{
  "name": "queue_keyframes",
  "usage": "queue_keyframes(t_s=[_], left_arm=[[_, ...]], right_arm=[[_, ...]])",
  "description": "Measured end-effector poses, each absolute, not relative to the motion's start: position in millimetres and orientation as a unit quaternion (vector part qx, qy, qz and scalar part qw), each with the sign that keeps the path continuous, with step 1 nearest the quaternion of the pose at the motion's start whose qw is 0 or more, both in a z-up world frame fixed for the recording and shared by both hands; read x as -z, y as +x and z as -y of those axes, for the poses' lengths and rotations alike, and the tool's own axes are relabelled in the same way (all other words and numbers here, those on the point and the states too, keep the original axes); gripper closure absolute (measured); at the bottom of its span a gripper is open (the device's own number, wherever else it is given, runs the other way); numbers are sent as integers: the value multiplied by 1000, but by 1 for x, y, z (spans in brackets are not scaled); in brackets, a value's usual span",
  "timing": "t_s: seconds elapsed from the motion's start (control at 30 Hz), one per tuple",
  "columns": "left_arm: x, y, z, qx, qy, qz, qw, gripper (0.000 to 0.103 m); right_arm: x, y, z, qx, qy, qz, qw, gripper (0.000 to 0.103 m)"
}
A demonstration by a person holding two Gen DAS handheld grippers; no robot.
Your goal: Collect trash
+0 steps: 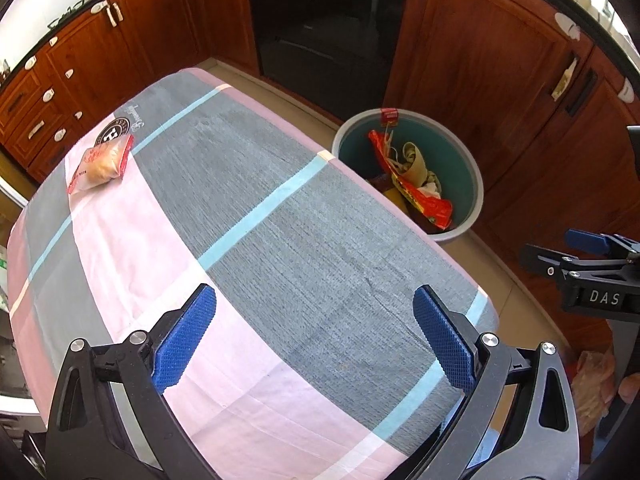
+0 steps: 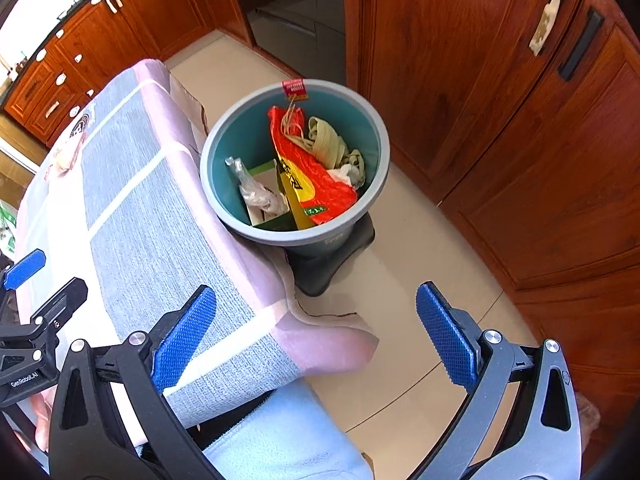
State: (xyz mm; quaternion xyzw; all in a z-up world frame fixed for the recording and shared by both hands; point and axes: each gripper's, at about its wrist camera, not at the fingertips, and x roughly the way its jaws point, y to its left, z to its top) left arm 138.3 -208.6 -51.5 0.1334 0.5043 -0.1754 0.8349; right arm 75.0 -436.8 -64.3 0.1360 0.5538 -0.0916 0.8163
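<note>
A clear snack bag (image 1: 101,162) with red print and pale contents lies on the far left corner of the table (image 1: 280,216), which wears a grey, pink and blue cloth. My left gripper (image 1: 314,336) hovers open over the table's near end, nothing between its blue pads. A grey bin (image 2: 294,160) with a teal inside stands on the floor past the table's right edge, holding a red-and-yellow bag (image 2: 308,172), a clear wrapper and paper. My right gripper (image 2: 316,334) hangs open above the table corner and floor, short of the bin, empty. The snack bag (image 2: 64,156) appears faintly far left.
Wooden cabinets (image 1: 500,80) and a dark oven (image 1: 324,32) ring the tiled floor behind the table and bin. A small red carton (image 2: 295,89) perches on the bin's far rim. The person's light-blue-clad leg (image 2: 280,440) shows under the right gripper.
</note>
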Motion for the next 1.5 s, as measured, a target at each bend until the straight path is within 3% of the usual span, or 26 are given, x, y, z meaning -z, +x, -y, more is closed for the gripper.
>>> queue_keyframes(t_s=[1.5], left_arm=[[65,140,201,202,127,-508,828,4]], right_arm=[[77,94,425,97,119,-570,807,7]])
